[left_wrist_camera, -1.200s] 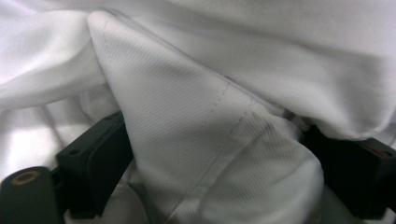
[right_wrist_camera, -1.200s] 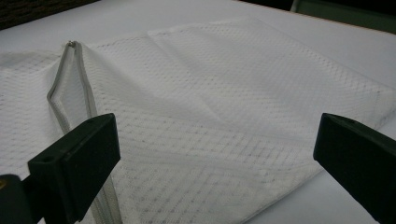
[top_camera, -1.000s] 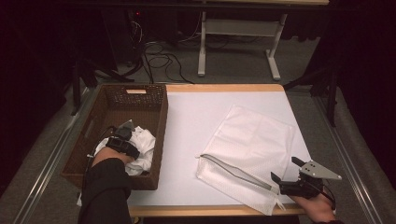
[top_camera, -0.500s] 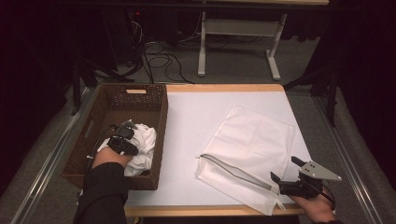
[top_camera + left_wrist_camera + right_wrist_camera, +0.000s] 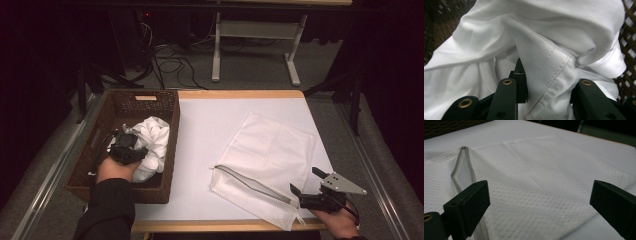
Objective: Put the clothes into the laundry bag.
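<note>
A crumpled white cloth lies in the brown wicker basket at the table's left. My left gripper is inside the basket, and its jaws have just been closing on the cloth. In the left gripper view a stitched fold of the cloth is pinched between the jaws of the left gripper. A white mesh bag lies flat at the right, its zipper partly open. My right gripper rests at the bag's near corner. In its own view the right gripper is open, its jaws wide over the mesh bag.
The white table top has a wooden front and back edge. Metal rails run along both sides. Behind the table, cables and a stand's legs sit on the dark floor.
My left gripper closed on the white cloth and rose a little, pulling the cloth up into a bunch inside the basket. The right gripper and the mesh bag stayed put.
</note>
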Action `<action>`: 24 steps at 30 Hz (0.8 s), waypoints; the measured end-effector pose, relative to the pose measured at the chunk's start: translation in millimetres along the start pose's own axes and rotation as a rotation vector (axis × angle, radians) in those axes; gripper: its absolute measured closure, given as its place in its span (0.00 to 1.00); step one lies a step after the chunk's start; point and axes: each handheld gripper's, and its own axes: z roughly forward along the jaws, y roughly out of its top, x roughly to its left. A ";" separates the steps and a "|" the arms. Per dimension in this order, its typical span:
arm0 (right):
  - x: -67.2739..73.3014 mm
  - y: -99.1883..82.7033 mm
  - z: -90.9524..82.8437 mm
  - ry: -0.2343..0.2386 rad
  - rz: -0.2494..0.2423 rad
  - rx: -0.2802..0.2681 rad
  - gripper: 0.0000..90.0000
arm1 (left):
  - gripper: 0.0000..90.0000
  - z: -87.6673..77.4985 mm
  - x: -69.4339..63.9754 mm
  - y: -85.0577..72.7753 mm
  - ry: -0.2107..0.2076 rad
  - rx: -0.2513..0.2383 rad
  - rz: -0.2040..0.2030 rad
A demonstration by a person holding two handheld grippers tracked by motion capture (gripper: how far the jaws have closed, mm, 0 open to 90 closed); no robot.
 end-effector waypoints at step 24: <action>2.6 0.2 -0.6 0.001 0.004 -0.009 0.04 | 0.74 -24.1 -3.5 -8.2 0.076 -0.264 0.018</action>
